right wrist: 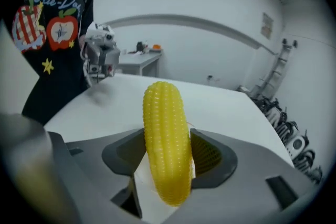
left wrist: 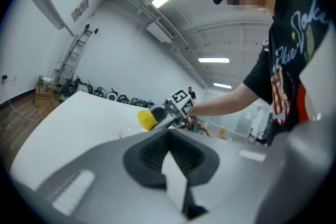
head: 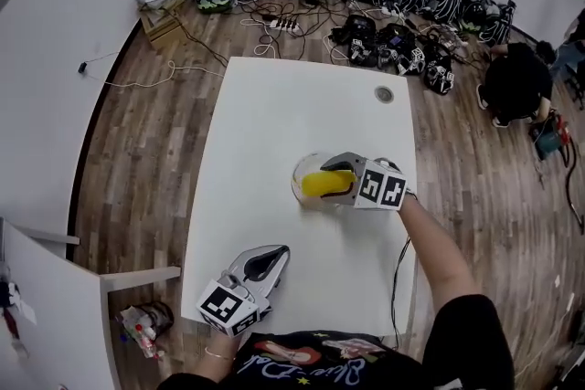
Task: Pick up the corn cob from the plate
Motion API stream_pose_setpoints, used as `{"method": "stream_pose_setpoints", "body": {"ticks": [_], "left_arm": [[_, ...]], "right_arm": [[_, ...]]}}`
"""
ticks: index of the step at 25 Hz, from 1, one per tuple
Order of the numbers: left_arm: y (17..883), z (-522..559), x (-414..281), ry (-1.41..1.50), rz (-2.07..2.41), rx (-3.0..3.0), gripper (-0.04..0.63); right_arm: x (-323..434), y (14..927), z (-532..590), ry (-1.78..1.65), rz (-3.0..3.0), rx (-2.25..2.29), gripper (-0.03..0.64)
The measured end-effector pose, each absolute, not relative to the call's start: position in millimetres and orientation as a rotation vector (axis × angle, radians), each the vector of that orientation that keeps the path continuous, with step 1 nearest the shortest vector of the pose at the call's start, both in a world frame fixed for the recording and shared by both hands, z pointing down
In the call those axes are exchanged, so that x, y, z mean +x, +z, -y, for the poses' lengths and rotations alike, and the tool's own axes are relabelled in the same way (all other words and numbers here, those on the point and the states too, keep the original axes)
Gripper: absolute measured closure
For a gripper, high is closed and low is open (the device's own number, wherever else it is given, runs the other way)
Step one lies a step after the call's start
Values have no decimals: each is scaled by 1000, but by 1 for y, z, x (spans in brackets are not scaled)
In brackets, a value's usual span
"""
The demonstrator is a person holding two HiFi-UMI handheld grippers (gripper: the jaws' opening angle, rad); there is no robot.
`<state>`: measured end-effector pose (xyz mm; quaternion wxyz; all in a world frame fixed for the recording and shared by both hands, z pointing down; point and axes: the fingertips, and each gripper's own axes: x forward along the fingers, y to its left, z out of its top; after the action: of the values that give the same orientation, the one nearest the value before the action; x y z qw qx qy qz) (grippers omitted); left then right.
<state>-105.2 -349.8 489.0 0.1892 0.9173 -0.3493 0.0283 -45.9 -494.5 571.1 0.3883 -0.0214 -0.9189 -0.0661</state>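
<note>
**Yellow knobbly corn cob [right wrist: 164,134] clamped in right gripper [right wrist: 168,157]**

Both jaws press the cob's middle, holding it just above the clear round plate [head: 299,175] on the white rectangular table [head: 274,105]. The left gripper [head: 271,257], jaws together and empty, is over the table's near edge.

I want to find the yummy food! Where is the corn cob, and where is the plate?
corn cob [right wrist: 165,139], right gripper view, on the kernels at its middle.
plate [head: 295,183], head view, on its left rim.
</note>
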Motion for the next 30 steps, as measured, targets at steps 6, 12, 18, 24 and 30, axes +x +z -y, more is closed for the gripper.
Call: {"method": "stream_pose_setpoints", "body": {"ticks": [6,12,18,24,30], "left_arm": [[473,325,-77,183,991,2652,604],[453,305,-66,155,1041,2716,604],[440,287,-41,127,1012,2747,604],[439,272,-29,154,982,2779,604],[439,265,-34,167,998,2794,604]], "right_arm": [[4,497,434,240,2817,481,350],[30,464,356,560,2974,865,350],[49,451,302,657,2969,1000,350],[60,441,290,716,2996,1069,350],[61,447,287,690,2958,1089,350]]}}
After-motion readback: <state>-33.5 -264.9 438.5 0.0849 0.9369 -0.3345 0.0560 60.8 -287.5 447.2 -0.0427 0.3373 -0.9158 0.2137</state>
